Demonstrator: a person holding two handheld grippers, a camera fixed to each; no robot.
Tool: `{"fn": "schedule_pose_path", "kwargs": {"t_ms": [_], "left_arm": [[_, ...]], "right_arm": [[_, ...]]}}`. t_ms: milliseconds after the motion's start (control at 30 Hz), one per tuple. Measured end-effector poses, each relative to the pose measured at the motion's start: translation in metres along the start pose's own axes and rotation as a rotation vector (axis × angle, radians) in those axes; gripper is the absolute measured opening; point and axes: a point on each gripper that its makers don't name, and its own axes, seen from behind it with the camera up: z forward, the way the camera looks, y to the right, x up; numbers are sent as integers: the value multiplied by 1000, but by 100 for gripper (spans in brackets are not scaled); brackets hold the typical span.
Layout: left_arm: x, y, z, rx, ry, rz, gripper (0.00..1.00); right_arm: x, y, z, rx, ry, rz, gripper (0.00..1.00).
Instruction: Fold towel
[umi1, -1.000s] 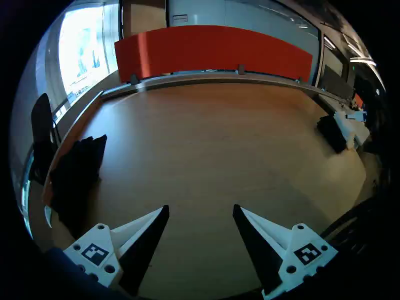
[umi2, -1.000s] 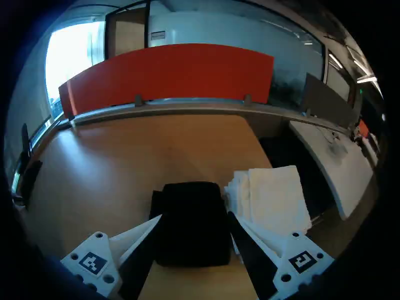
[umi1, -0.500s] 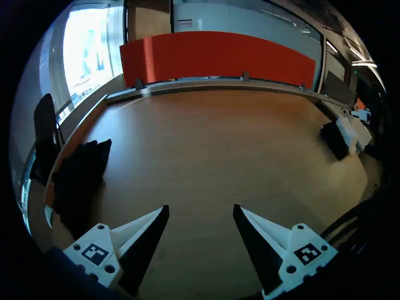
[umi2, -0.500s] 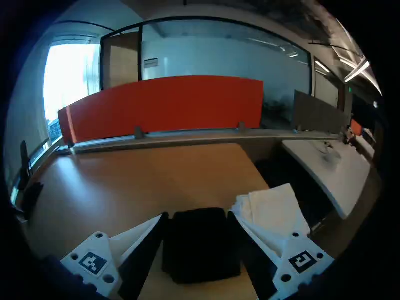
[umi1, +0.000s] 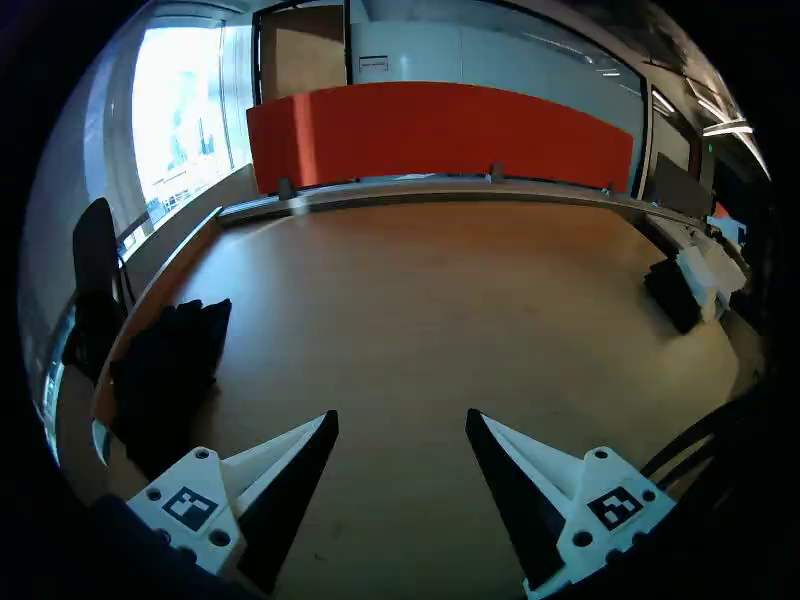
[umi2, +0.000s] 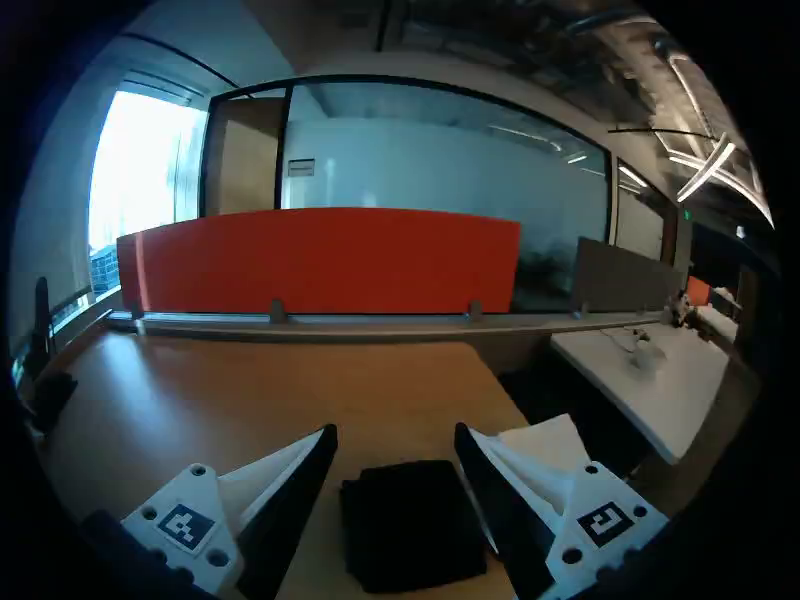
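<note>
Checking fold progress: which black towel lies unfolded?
The crumpled black heap at the left edge of the table; the other black towel, beside the white towel, is a flat rectangle.

We see a broad wooden desk (umi1: 420, 290) backed by a red divider screen (umi1: 440, 125). Bright daylight pours through a tall window (umi1: 180, 120) at the left, where a dark chair (umi1: 95, 235) stands. Behind the screen runs a glass wall (umi2: 440, 170); a white desk (umi2: 670, 395) sits at the right under strip lights (umi2: 705, 172).

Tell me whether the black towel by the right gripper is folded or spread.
Folded: the black towel lies as a compact, square-edged rectangle on the wooden table, before the open right gripper.
</note>
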Motion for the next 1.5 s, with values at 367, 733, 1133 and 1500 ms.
{"fn": "schedule_pose_path", "kwargs": {"t_ms": [367, 733, 1133, 1500], "left_arm": [[55, -11, 8, -3, 137, -4, 95], [118, -36, 18, 22, 269, -34, 95], [169, -58, 17, 45, 392, -57, 95], [196, -62, 11, 41, 469, -74, 94]], "right_arm": [[27, -38, -10, 39, 66, -15, 90], [49, -78, -17, 68, 95, -55, 90], [78, -133, -19, 121, 152, -37, 90], [102, -178, -23, 160, 203, -19, 90]]}}
